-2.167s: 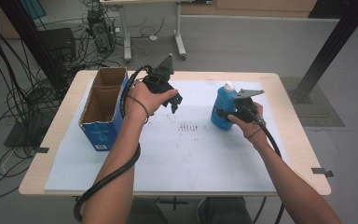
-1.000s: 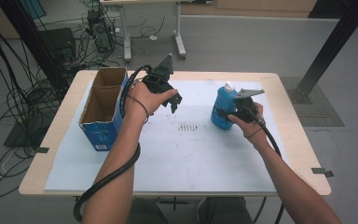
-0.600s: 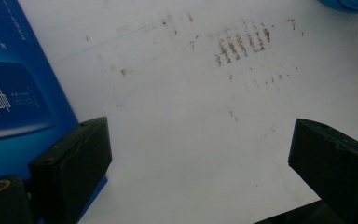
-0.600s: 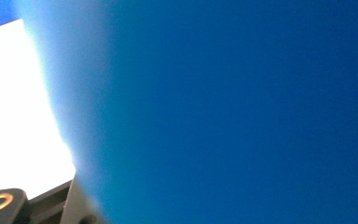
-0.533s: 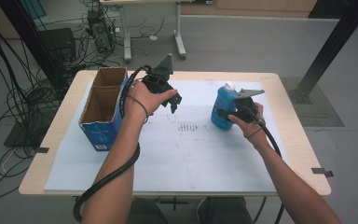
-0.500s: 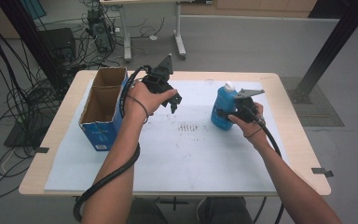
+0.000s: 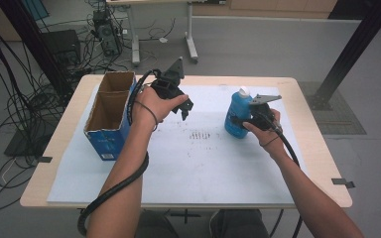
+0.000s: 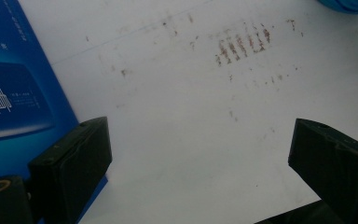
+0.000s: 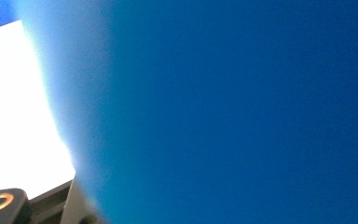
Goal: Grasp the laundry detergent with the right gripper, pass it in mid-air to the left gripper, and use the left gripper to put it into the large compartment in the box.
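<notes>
Item 1: blue bottle (image 7: 237, 118), white cap on top, standing upright on the white sheet (image 7: 188, 168) at the right half of the table (image 7: 69, 183). Gripped at mid-body by the right gripper (image 7: 240, 120), jaws closed against its sides. In the right gripper view the bottle's blue wall (image 9: 242, 112) sits hard against the camera. Contents cannot be told; the wall is opaque.

Item 2: blue cardboard box (image 7: 106, 116), open-topped, standing at the left edge of the sheet, well apart from the bottle. The brown interior looks empty as far as the high view reaches; the bottom near the front wall is hidden.

Item 3: left gripper (image 7: 184, 105), held above the table just right of the box, jaws wide apart with nothing between them. The left gripper view looks down on the sheet, with the box's printed side (image 8: 18, 88) at its left.

Risks, as judged:
- The bottle is round and smooth; a grip on the curve may let it rotate or slide out when lifted, more so if it is full and heavy.
- Held at mid-body, it may tip on the way over and catch the box rim.
- The box is light and unrestrained; a knock could shift or topple it unless the free gripper steadies it.
- A loose cap would leak if the bottle tilts.
</notes>
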The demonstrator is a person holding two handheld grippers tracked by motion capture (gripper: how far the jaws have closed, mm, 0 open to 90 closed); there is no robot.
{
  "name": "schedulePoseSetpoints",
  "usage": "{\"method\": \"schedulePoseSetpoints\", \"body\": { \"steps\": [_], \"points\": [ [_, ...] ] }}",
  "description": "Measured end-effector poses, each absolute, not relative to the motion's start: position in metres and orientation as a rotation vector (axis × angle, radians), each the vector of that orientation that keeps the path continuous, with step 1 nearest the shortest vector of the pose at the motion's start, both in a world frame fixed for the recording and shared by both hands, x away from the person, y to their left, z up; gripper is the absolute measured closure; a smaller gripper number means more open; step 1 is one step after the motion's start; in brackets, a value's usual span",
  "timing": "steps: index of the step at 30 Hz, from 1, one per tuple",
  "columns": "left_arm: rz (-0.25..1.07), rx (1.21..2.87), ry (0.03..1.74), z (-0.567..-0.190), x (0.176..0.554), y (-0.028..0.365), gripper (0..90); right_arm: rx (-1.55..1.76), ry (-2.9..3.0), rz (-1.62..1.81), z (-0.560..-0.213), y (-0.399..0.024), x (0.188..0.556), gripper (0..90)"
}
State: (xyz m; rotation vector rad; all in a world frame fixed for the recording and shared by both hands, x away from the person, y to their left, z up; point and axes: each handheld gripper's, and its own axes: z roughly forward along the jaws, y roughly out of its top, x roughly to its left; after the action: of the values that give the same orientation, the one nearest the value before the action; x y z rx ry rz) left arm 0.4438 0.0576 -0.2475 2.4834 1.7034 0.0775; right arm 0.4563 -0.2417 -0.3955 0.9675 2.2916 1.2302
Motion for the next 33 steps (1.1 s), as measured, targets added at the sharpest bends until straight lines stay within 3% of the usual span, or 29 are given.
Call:
{"method": "schedulePoseSetpoints", "body": {
  "steps": [33],
  "points": [
    [0.077,2.482,1.701,-0.2480,0.4432,0.0566,6.4,0.971,2.291,1.232,-0.3956,-0.2418,0.4563,44.1]
  ]
}}
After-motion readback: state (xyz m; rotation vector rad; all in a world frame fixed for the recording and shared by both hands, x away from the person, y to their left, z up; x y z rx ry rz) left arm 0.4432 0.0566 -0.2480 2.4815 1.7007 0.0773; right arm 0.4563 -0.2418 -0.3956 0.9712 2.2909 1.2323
